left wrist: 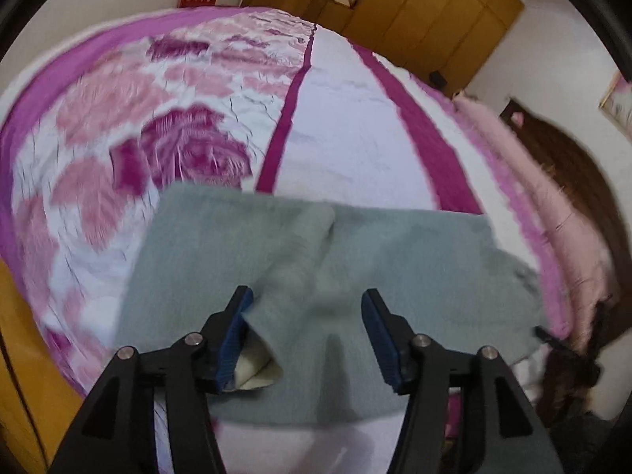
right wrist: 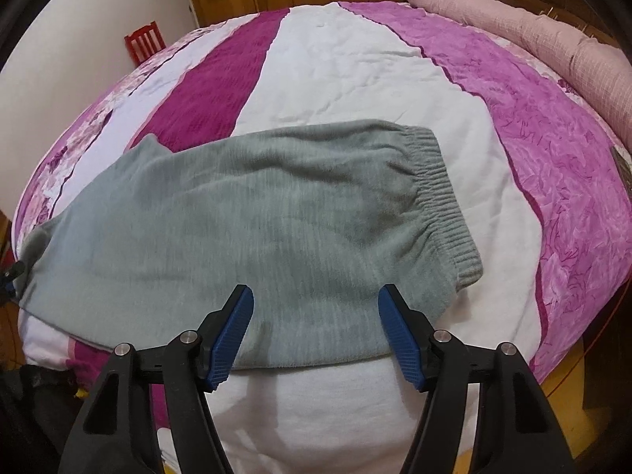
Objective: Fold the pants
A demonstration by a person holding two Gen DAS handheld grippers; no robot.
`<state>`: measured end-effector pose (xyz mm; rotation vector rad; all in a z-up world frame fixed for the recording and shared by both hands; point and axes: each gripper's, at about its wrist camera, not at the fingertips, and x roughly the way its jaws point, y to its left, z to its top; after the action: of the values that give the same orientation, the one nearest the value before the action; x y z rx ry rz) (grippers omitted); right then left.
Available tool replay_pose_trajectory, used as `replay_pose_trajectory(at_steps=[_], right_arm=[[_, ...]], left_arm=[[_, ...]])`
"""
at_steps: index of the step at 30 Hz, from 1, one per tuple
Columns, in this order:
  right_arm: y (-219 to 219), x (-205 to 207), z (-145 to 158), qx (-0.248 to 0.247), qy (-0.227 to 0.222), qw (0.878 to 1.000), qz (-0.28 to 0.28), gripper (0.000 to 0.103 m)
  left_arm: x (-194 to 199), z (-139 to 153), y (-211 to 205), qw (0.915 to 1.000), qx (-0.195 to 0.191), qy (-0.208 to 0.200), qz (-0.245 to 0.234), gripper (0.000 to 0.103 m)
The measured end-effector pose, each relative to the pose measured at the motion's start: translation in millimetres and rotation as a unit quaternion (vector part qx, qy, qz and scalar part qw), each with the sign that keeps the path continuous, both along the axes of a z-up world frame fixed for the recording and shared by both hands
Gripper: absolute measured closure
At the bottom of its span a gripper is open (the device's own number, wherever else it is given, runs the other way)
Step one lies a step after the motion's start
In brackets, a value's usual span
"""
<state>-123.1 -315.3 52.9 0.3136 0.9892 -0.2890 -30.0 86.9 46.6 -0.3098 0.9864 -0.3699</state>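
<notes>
Grey fleece pants lie flat on the bed, folded over, with the ribbed waistband at the right. My right gripper is open just above the pants' near edge, empty. In the left wrist view the pants show their leg ends, with a pale lining showing at an open hem. My left gripper is open over that end, its left pad next to the hem fold. The left gripper's tip peeks in at the far left of the right wrist view.
The bed carries a pink, magenta and white quilt. A pink bolster lies along the headboard side. A red chair and wooden wardrobes stand beyond the bed. The bed's near edge is just below both grippers.
</notes>
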Motion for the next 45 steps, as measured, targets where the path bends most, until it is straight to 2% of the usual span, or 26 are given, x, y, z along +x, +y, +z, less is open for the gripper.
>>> replay_pose_trajectory(at_steps=[1, 4, 7, 11, 13, 14, 15, 17, 19, 22, 26, 29, 37, 41, 45], right_arm=[[0.4, 0.8, 0.2, -0.002, 0.002, 1.0, 0.001, 0.035], [1.7, 3.7, -0.4, -0.002, 0.004, 1.0, 0.004, 0.036], [2.4, 4.0, 0.5, 0.003, 0.001, 1.0, 0.004, 0.036], [4.1, 3.4, 4.8, -0.002, -0.003, 1.0, 0.007, 0.036], [3.3, 3.7, 6.6, -0.002, -0.007, 1.0, 0.007, 0.036], [2.6, 4.3, 7.5, -0.001, -0.009, 1.0, 0.005, 0.036], [2.3, 4.6, 8.0, -0.001, -0.009, 1.0, 0.005, 0.036], [2.0, 5.6, 9.5, -0.003, -0.01, 1.0, 0.005, 0.036], [2.3, 6.5, 10.4, -0.006, -0.01, 1.0, 0.007, 0.036], [1.9, 8.7, 10.1, -0.01, -0.007, 1.0, 0.007, 0.036], [1.1, 12.5, 4.9, -0.009, 0.0, 1.0, 0.006, 0.036], [2.9, 14.4, 1.6, -0.009, 0.006, 1.0, 0.009, 0.036], [8.6, 21.1, 0.0, -0.019, 0.017, 0.999, 0.019, 0.036], [11.4, 24.0, 0.2, -0.019, 0.016, 0.999, 0.024, 0.036], [14.0, 25.4, 0.8, -0.019, 0.017, 0.999, 0.027, 0.036]], left_arm=[[-8.0, 1.3, -0.6, 0.9998, -0.015, -0.001, -0.011, 0.043], [-19.1, 6.7, -8.7, 0.999, -0.003, -0.011, -0.042, 0.044], [-18.4, 7.3, -17.5, 0.9982, 0.042, -0.025, -0.034, 0.044], [-15.4, 4.4, -20.2, 0.998, 0.05, -0.029, -0.027, 0.044], [-15.4, 5.4, -19.6, 0.9977, 0.05, -0.039, -0.024, 0.051], [-14.4, 5.3, -19.3, 0.9976, 0.052, -0.041, -0.023, 0.064], [-12.2, 4.4, -18.6, 0.9975, 0.054, -0.041, -0.021, 0.082], [-5.9, 3.2, -15.6, 0.9979, 0.052, -0.033, -0.018, 0.094], [-1.5, 5.7, -10.1, 0.9983, 0.046, -0.034, -0.013, 0.094], [6.0, 16.1, -3.6, 0.9963, 0.067, -0.052, -0.008, 0.094], [30.3, 21.9, 6.9, 0.9892, 0.132, -0.064, 0.001, 0.095], [52.9, 10.6, 17.4, 0.9846, 0.166, -0.053, 0.006, 0.095], [77.8, -20.0, 29.8, 0.9799, 0.196, -0.038, 0.009, 0.097], [81.4, -17.9, 27.0, 0.9741, 0.22, -0.052, 0.01, 0.097], [86.4, -11.3, 35.2, 0.9718, 0.228, -0.049, 0.036, 0.099]])
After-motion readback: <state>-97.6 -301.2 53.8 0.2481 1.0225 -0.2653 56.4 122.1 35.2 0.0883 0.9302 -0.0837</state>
